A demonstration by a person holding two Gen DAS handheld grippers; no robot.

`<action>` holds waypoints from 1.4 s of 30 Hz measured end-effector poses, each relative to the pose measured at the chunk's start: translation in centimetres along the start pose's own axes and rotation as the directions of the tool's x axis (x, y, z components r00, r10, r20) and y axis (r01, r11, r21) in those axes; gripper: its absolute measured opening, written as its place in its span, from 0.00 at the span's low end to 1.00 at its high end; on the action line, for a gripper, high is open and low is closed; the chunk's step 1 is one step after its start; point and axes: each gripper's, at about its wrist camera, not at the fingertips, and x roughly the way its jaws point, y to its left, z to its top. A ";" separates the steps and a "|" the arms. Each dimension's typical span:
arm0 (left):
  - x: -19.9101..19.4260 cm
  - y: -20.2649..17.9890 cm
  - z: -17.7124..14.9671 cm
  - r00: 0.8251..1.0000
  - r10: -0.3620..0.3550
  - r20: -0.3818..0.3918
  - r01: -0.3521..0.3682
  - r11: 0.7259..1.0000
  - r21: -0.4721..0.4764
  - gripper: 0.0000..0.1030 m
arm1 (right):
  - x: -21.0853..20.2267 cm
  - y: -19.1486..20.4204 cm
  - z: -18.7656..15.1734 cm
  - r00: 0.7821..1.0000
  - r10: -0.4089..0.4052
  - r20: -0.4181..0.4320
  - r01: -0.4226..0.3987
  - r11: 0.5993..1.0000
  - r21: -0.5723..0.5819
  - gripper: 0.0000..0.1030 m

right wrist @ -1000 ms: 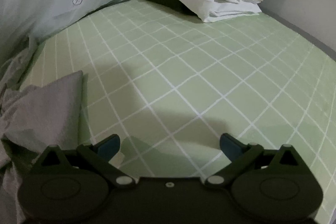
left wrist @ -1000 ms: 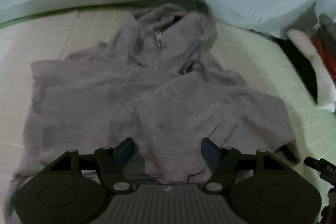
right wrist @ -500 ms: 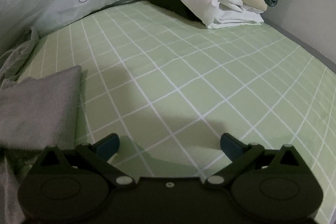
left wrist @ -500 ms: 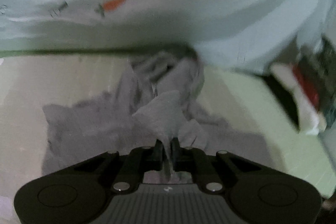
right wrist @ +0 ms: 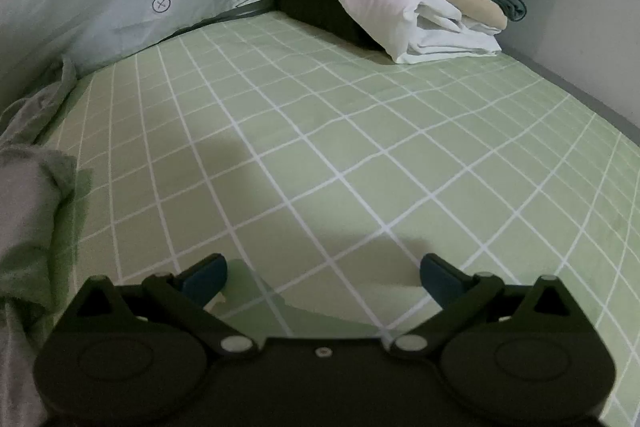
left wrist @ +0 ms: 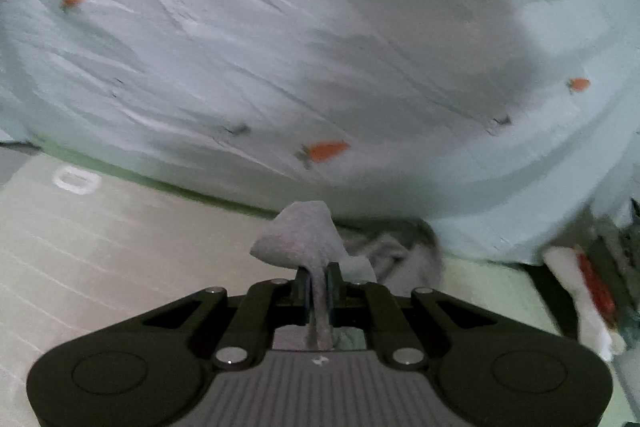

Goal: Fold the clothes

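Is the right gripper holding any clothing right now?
No, the right gripper is open over the bare green checked sheet, nothing between its fingers.

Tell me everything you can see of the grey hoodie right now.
The grey hoodie looks like soft, fuzzy fleece. A pinched fold stands up between the shut fingers of the left gripper, bunched into a peak. The rest trails in a rumpled heap behind it on the green checked sheet, against the pale hanging cloth. The right-wrist view shows its crumpled edge.
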 end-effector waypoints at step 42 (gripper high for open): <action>8.4 9.2 -9.9 0.867 0.403 -0.294 -0.392 0.915 0.099 0.81 | -0.1 0.1 0.1 1.000 -0.008 0.006 0.008 1.000 -0.002 1.00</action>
